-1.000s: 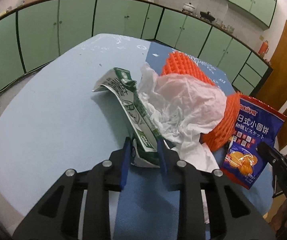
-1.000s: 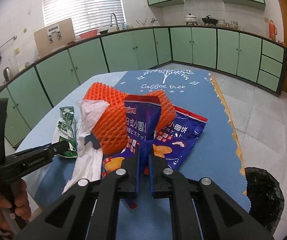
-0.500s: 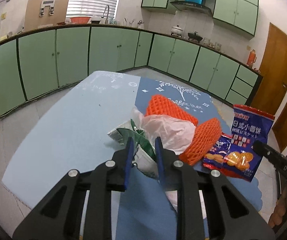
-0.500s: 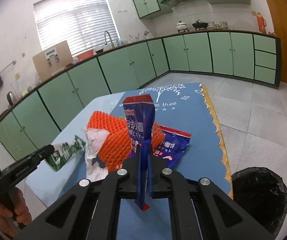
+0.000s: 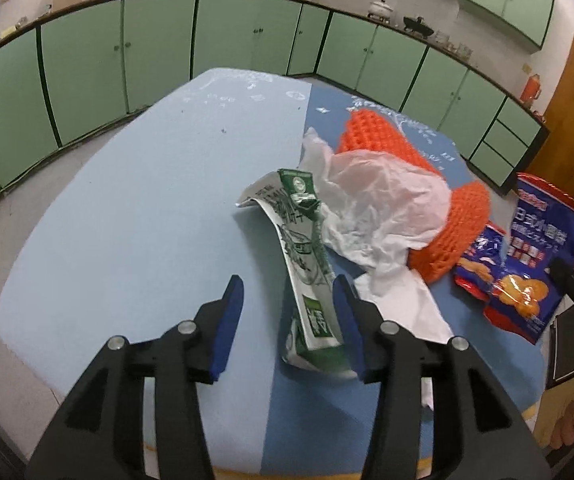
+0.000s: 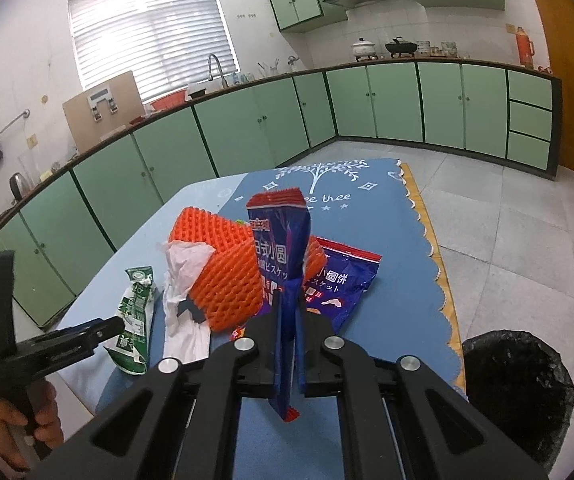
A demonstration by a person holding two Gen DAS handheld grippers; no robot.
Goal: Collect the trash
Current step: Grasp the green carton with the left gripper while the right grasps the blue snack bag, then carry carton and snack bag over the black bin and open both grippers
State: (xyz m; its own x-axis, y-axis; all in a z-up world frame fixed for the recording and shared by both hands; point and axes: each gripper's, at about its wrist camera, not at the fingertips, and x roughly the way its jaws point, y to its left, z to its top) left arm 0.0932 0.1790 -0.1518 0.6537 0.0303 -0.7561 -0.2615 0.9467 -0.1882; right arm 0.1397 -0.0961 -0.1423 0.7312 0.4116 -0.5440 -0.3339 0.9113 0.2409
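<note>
Changed: left hand-held gripper (image 5: 287, 296) jaws have just been opening; half a second back they pinched the green-white carton (image 5: 305, 264), now it lies loose between them, against the right pad, left pad clear of it.
Left hand-held gripper: spread, holding nothing; in the right wrist view it sits lower left with a hand (image 6: 15, 424) on its grip.
Right hand-held gripper (image 6: 288, 312): pressed together on the blue snack bag (image 6: 281, 256), bag upright, its bottom corner hanging below the jaws.
Carton: crumpled, flat on the surface (image 5: 127, 220), centre of the left wrist view, touching the white crumpled paper (image 5: 375, 208).
Other trash: paper draped over orange foam netting (image 5: 459, 232); second blue snack bag (image 6: 341, 280) flat just right of the netting.
Surface: pale blue on the left, darker blue cloth with white tree print on the right, scalloped yellow edge.
Bin: black-lined trash bin (image 6: 515, 392) on the tiled floor, lower right of the right wrist view.
Room: kitchen, green cabinets wrapping the walls, blinds on the window upper left, pots on the counter, wooden door at right.
</note>
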